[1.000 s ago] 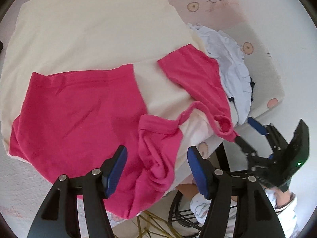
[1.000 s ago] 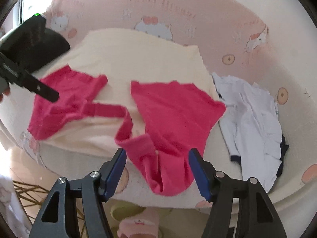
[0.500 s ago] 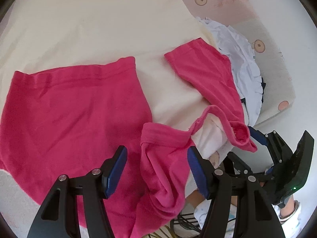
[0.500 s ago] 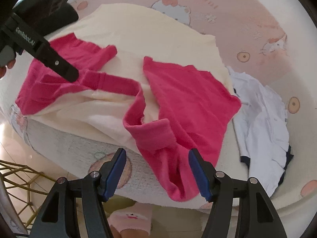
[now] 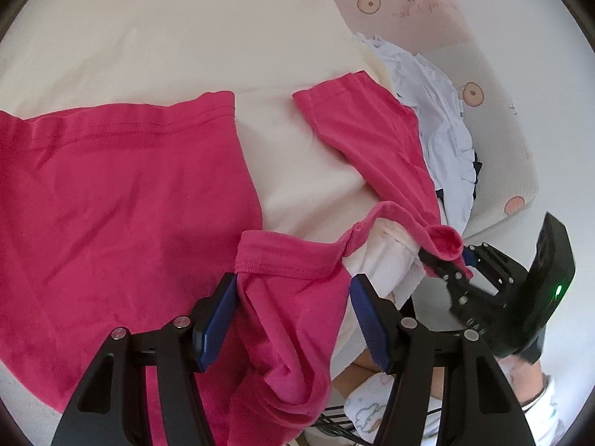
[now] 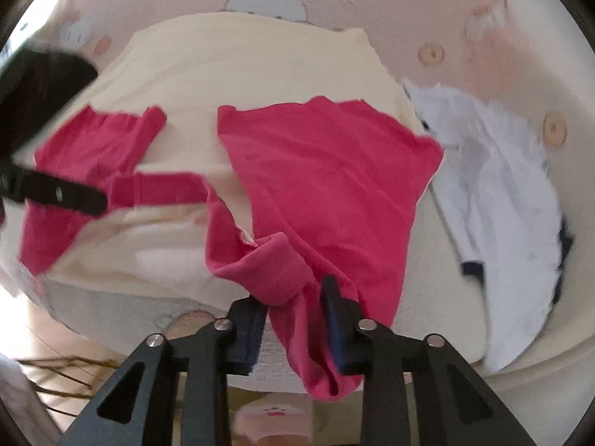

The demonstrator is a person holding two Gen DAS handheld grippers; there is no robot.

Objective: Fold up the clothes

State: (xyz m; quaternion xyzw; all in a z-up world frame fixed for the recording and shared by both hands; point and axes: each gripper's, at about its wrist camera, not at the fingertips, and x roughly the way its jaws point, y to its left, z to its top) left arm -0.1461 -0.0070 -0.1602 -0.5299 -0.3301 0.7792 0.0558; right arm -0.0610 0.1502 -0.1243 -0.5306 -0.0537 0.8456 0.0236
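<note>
A bright pink garment [image 5: 122, 200] lies spread on a cream sheet [image 5: 156, 37] that covers a padded surface, with its near edge hanging over the side. Its two broad panels lie flat and apart, joined near the edge by a narrow band of the same cloth. In the left wrist view, the left gripper [image 5: 293, 304] points down at a bunched fold of the pink cloth; its blue pads stand fairly wide on either side of the fold, the left pad touching it, the right pad clear. In the right wrist view, the right gripper [image 6: 293, 304] sits over a rolled hem at the hanging edge, and its jaws are closing, now narrow, with that pink cloth between them; this view is blurred, so whether the pads press is unclear. A crumpled white garment [image 6: 498, 186] with dark trim lies beside the pink one, on its right. Under and behind everything is a pale pink mat [image 6: 372, 3] printed with cartoon cats.
</note>
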